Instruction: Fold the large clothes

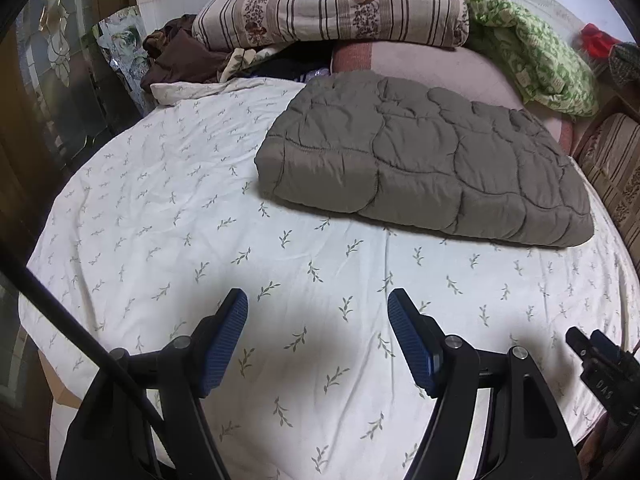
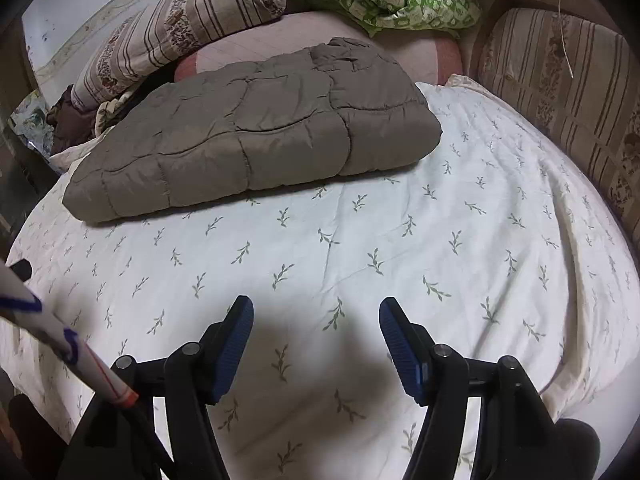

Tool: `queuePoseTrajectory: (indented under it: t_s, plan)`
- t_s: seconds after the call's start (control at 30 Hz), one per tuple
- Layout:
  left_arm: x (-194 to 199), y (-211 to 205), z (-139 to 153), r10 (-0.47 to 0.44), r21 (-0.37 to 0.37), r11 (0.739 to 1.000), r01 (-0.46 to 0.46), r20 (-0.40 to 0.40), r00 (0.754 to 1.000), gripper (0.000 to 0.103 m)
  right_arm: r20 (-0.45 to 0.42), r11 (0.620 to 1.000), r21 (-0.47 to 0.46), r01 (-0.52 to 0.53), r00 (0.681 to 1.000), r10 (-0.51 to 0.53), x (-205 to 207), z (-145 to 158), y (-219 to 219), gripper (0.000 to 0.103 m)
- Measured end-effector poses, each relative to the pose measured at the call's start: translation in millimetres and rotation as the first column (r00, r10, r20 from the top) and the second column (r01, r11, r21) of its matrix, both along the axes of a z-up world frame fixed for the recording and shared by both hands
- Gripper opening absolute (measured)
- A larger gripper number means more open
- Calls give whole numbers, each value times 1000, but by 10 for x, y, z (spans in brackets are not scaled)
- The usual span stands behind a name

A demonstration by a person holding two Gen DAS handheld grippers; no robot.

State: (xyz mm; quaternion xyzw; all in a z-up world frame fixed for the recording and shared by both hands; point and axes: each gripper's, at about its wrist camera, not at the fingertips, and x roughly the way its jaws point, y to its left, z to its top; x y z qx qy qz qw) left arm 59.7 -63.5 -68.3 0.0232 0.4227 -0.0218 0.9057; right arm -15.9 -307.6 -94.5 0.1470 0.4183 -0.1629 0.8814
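Spread, empty fingers of the left gripper [image 1: 318,340] hover over the leaf-print bedsheet [image 1: 160,208]; the folded grey quilted garment [image 1: 424,168] lies toward the bed's head. Right gripper [image 2: 316,350], likewise spread, faces the garment [image 2: 256,132] across bare sheet, apparently finished folding.

Both wrist views downward over bedsheet [image 1: 320,248]

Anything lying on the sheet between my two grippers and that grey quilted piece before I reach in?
Nothing visible. Only bare leaf-print sheet lies between the open left gripper and the grey quilted piece. The same holds for the open right gripper. The striped pillow and green blanket sit beyond it.
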Motion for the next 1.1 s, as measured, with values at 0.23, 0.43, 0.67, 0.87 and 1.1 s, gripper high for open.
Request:
queuePoseTrajectory:
  t_s: [0.23, 0.43, 0.67, 0.87, 1.1]
  plan:
    - [156, 1, -135, 16, 12, 1000, -16, -34, 999, 72, -10, 1000, 10, 19, 1000, -19, 110, -59, -153, 70]
    - [252, -2, -202, -18, -11, 1000, 18, -63, 998, 72, -17, 999, 20, 46, 999, -46, 159, -113, -268, 71]
    - [810, 295, -103, -57, -108, 993, 48, -86, 995, 72, 34, 988, 132, 77, 996, -83, 300, 18, -784, 77]
    - [1691, 564, -3, -78, -219, 974, 55, -100, 992, 72, 118, 962, 243, 124, 981, -156, 730, 256, -1596, 92]
    - [2690, 481, -303, -219, -424, 897, 127, -176, 960, 76, 62, 932, 356, 66, 994, -94, 1698, 53, -2188, 93]
